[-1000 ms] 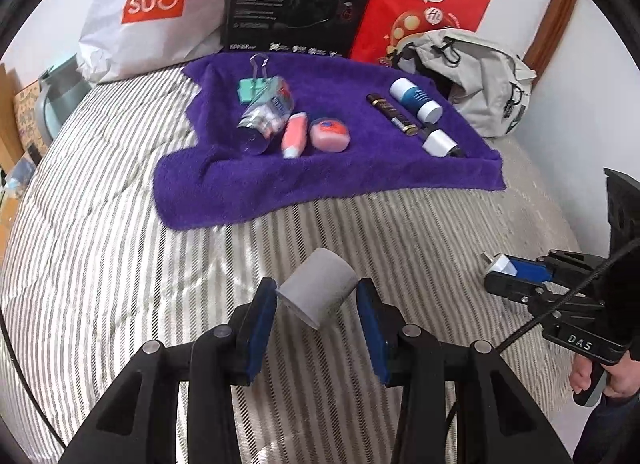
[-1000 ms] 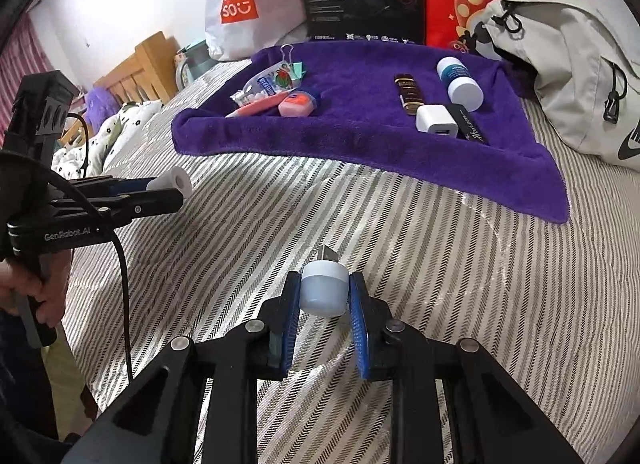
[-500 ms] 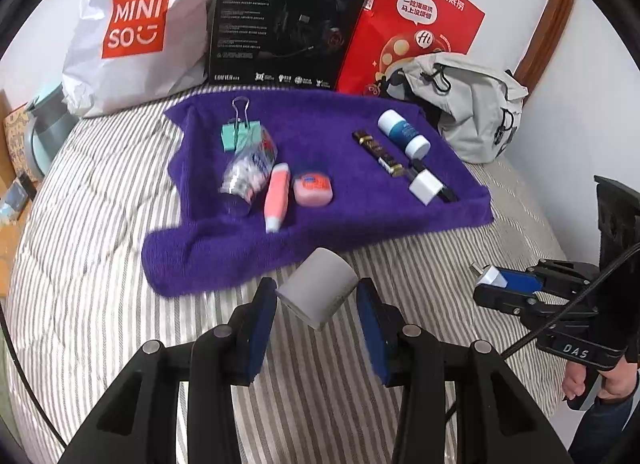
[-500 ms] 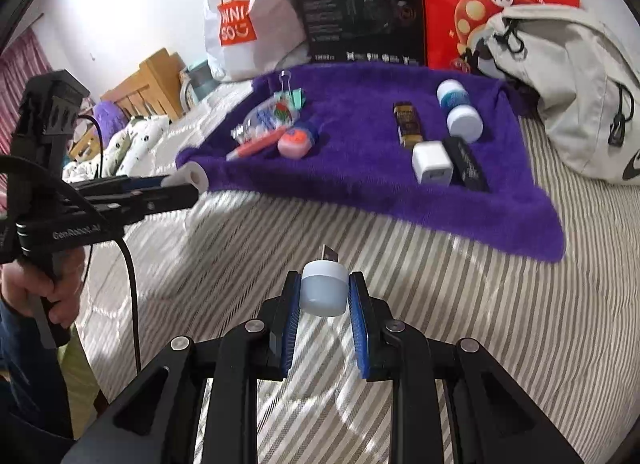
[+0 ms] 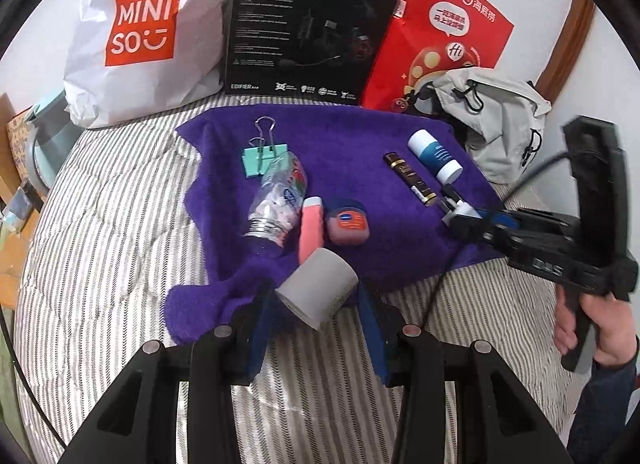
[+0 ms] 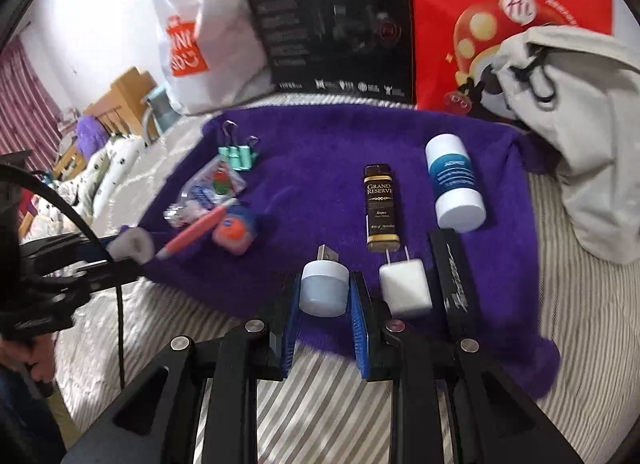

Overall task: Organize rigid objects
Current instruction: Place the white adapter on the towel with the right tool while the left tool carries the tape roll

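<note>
Left gripper (image 5: 316, 304): closed on a grey roll (image 5: 318, 291), held tilted just above the near edge of the purple towel (image 5: 348, 136).
Right gripper (image 6: 325, 296): squeezing a small USB light (image 6: 323, 290), plug end pointing away, low over the towel.
Next to the light: a white charger (image 6: 406, 290) and a black bar (image 6: 454, 276), lying close together.
Farther out: a brown bottle (image 6: 381, 208) and a blue tube (image 6: 454, 188), side by side.
Left group: pink tube (image 5: 311, 230), round tin (image 5: 347, 222), candy jar (image 5: 278, 196), green clip (image 5: 262, 160).
Why: I think each thing goes beside others like it, so the towel looks tidy.
Bed (image 5: 100, 224): striped, and it carries the towel.
</note>
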Demonstrator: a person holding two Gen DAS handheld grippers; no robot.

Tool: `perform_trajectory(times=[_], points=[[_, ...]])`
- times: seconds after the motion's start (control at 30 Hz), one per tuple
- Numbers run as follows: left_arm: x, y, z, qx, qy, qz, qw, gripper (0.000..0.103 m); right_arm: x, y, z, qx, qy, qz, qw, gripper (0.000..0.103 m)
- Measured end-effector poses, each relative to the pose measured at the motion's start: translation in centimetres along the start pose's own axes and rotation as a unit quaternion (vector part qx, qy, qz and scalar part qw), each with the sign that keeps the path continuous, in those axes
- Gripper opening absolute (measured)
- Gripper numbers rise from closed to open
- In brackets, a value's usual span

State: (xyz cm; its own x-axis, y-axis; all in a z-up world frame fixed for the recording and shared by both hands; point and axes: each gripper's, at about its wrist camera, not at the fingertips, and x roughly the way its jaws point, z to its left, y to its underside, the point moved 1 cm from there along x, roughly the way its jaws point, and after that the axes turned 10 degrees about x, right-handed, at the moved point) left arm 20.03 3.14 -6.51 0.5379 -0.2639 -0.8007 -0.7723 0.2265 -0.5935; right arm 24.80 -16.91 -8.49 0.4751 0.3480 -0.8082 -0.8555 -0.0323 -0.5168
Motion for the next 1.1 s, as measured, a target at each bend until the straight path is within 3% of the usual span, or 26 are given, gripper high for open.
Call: perform_trajectory(times=[0.23, 0.4, 0.6, 1.1], points=[[0.0, 0.0, 0.6, -0.001, -0.001, 0.001, 1.0, 0.039, 3.4, -0.1, 0.3, -0.015, 0.035, 0.027, 0.999, 0.024], [0.2, -0.2, 0.7, -0.003, 0.001, 0.002, 1.0, 0.039, 3.6, -0.1, 0.5, -0.028, 0.038, 0.025, 0.999, 0.025], [0.7, -0.5, 0.6, 0.0, 0.002, 0.006, 1.0, 0.039, 3.4, -0.4, -0.1, -0.024, 0.013, 0.042, 0.999, 0.03], [2.9, -3.4, -2.0, 0.03, 0.023, 0.014, 0.9992, 0.039, -4.3, 3.0, -2.4, 0.0, 0.023, 0.006, 1.0, 0.035]])
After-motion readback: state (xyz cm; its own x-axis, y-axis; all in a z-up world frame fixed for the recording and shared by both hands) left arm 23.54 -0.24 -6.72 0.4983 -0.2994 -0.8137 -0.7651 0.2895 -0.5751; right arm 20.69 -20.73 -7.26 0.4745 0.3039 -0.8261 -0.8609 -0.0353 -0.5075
